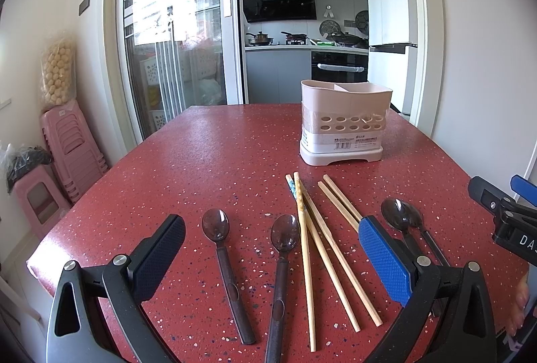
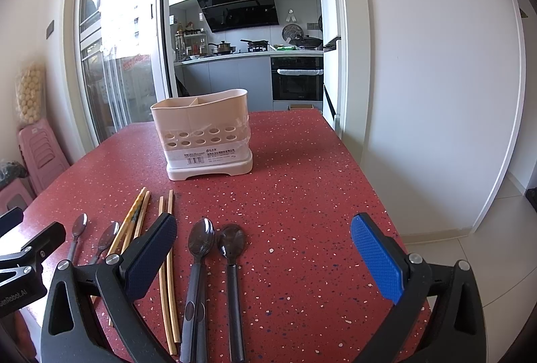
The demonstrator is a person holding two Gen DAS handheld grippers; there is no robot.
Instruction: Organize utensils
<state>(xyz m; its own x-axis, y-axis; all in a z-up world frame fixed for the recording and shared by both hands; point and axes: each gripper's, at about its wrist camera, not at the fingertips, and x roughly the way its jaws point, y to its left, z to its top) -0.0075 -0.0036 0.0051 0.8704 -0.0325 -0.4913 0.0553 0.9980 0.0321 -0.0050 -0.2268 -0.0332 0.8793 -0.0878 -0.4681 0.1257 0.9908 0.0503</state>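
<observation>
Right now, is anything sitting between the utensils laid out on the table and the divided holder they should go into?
Nothing visible does. Between the chopsticks, the spoons and the holder there is only bare red table. Both hand-held grippers, left and right, are open above the utensils and hold nothing.

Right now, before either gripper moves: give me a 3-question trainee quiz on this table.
1. True or false: the holder already has spoons in it.
2. How many spoons lie on the table? A) two B) four C) six
3. Fill in: the left gripper and right gripper are both ____.

Key
1. False. None stick up above its rim; spoons and chopsticks lie on the table.
2. B: two left of the chopsticks, two to their right.
3. Open, holding nothing.
</observation>
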